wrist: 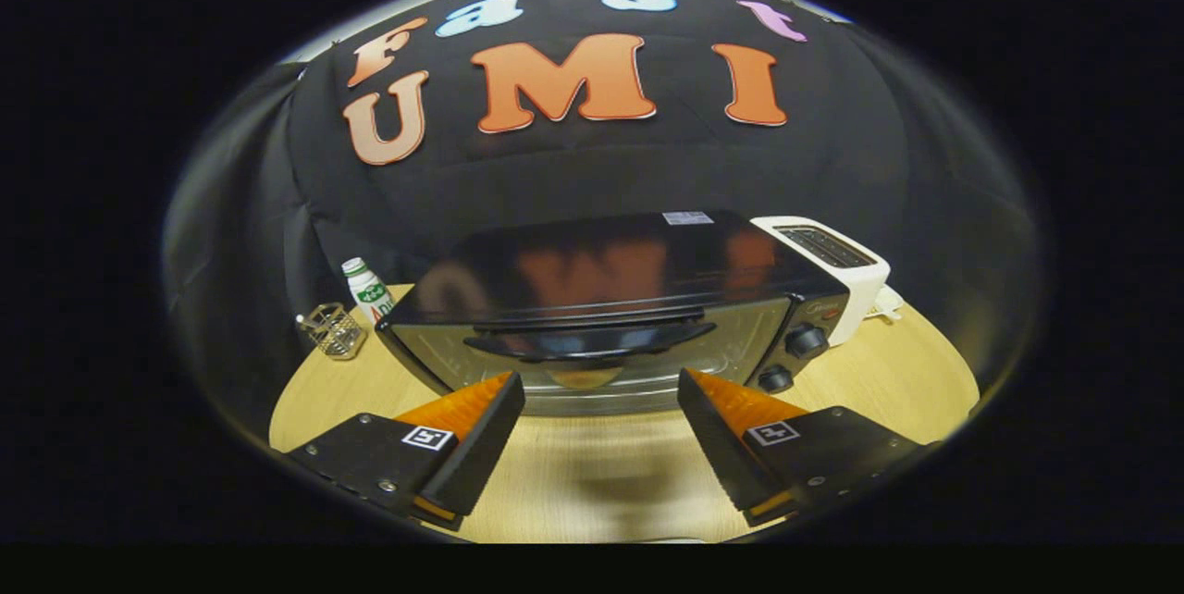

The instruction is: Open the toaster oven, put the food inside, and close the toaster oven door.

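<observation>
Black toaster oven (610, 298), door closed, beyond the open, empty claw (601, 400).

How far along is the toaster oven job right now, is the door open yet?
Not yet; nothing looks done. The toaster oven door is shut, its handle untouched. In hand: the gripper sits open just short of the door, jaws spread wide with nothing between them, roughly lined up with the handle. Left: open the door, put the food inside, close it. I can't spot the food.
</observation>
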The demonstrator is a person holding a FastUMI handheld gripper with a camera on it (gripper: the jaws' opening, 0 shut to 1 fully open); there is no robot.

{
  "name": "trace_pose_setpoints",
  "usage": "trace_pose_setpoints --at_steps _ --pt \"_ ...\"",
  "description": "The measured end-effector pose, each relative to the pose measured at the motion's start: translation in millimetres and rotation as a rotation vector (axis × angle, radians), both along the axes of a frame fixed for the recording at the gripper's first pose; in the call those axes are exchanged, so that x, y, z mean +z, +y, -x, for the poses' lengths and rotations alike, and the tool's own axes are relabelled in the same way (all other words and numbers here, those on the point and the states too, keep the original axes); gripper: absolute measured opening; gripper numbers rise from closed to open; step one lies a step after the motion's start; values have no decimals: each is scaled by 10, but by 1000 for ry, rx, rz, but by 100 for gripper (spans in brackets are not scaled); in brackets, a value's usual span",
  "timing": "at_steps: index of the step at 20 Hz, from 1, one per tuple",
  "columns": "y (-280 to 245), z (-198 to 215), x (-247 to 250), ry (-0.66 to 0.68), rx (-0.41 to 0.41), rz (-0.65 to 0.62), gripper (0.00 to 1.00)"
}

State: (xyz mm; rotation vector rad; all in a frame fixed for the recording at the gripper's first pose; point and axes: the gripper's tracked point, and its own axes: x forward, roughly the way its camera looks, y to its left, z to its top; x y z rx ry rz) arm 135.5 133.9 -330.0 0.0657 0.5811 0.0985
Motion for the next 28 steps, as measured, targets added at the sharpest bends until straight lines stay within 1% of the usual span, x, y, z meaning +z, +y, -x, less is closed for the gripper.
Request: trace_pose_setpoints --at_steps 3,7,9,10,14,16,19,22,24,28 --pt "-24 108 1 2 10 14 99" --pt "-114 209 284 -19 -7 -27 99" --pt "-189 249 529 -42 -42 -58 99" --pt "-214 269 673 -58 -43 -56 99" --pt "-352 353 1432 -163 3 34 99" --pt "-374 438 1853 -229 21 40 99" --pt "-454 529 2288 -299 39 68 99" --pt "-481 646 2572 -355 58 78 99" --pt "-506 673 2701 -380 55 67 99" --pt "-609 673 2785 -403 43 69 99"
